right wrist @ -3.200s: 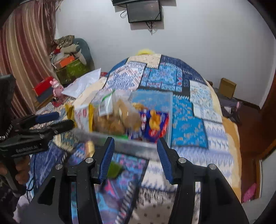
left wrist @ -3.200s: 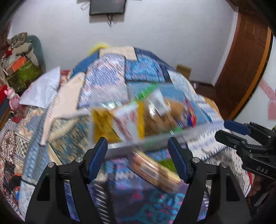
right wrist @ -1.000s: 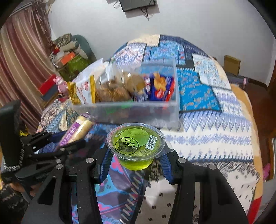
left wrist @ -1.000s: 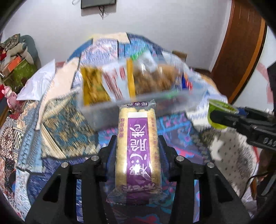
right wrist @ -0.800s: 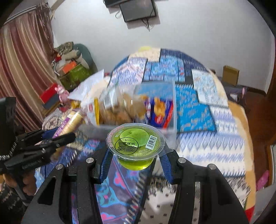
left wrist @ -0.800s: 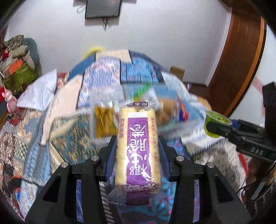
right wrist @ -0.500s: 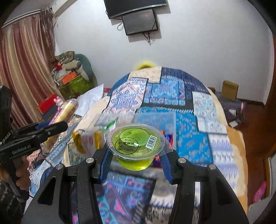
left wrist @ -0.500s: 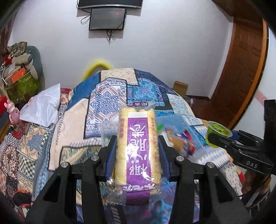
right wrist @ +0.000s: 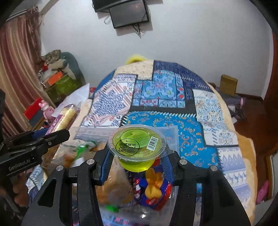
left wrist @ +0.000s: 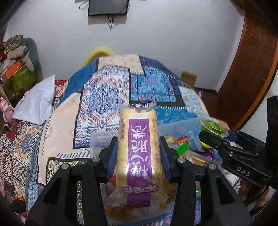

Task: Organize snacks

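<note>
I see white walls (left wrist: 173,43) and a wall-mounted screen (right wrist: 129,14). Patchwork-quilted bed (right wrist: 161,90) fills the middle — wooden door (left wrist: 246,73) right, striped curtain (right wrist: 15,73) left.

I see a blue-and-cream patchwork quilt (left wrist: 107,97) covering the bed. Beyond its far end, a black flat screen (right wrist: 129,14) hangs on the white wall. Left of the quilt lies a white pillow (left wrist: 36,102); right of it, a brown cardboard box (right wrist: 228,84) sits on the floor near a brown wooden door (left wrist: 246,69).
</note>
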`<control>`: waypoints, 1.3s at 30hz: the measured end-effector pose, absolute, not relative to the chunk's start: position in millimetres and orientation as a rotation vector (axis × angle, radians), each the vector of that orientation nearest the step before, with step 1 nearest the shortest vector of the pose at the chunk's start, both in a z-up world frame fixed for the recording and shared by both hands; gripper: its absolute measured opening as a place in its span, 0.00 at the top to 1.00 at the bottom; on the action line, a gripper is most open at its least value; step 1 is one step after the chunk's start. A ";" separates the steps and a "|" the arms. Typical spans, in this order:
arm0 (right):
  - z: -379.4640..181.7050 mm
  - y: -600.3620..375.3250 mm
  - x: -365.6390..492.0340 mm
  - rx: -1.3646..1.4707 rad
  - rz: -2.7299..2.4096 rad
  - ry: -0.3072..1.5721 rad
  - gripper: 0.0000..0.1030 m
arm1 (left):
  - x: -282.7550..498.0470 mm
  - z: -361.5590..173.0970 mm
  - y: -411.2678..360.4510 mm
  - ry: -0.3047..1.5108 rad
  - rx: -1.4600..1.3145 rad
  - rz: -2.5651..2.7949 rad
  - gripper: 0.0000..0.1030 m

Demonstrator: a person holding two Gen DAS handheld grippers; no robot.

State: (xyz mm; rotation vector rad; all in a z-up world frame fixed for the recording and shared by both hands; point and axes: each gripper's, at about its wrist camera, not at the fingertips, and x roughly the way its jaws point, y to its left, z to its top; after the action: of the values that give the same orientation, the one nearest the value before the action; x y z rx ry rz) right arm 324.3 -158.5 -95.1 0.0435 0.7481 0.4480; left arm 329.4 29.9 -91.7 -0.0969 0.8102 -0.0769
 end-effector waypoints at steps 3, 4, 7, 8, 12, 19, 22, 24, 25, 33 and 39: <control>-105.1 -153.2 327.4 0.027 0.441 0.777 0.54 | 332.7 -100.1 27.6 0.830 -0.088 -0.061 0.55; -107.4 -151.9 328.1 0.019 0.441 0.785 0.54 | 332.2 -101.4 26.3 0.834 -0.081 -0.063 0.54; -108.0 -150.6 323.9 -0.001 0.441 0.785 0.54 | 327.0 -99.0 24.8 0.825 -0.077 -0.073 0.50; -106.4 -151.4 321.9 -0.002 0.445 0.786 0.54 | 322.8 -95.7 23.9 0.817 -0.072 -0.075 0.50; -93.3 -158.4 311.3 0.004 0.463 0.771 0.54 | 305.6 -79.0 25.6 0.785 -0.093 -0.081 0.50; -49.7 -177.4 269.8 0.026 0.489 0.679 0.54 | 250.4 -32.8 25.2 0.665 -0.105 -0.098 0.50; -28.3 -183.9 243.3 0.026 0.505 0.629 0.53 | 223.6 -13.9 22.6 0.605 -0.095 -0.096 0.50; -14.3 -188.7 225.3 0.034 0.516 0.593 0.53 | 202.4 -0.6 21.2 0.560 -0.094 -0.099 0.50; -7.4 -190.4 217.1 0.040 0.523 0.575 0.53 | 192.2 5.6 20.4 0.538 -0.094 -0.100 0.50; 30.9 -204.8 152.6 0.079 0.543 0.432 0.35 | 110.8 42.1 8.2 0.347 -0.042 -0.074 0.17; 38.9 -204.8 121.2 0.067 0.514 0.365 0.11 | 78.7 49.0 4.6 0.292 -0.037 -0.069 0.03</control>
State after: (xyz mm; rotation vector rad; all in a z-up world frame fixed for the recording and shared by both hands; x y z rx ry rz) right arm 121.2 -204.8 38.9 0.0672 0.3647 0.5143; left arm 78.7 4.6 49.0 -0.0375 0.2919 -0.0687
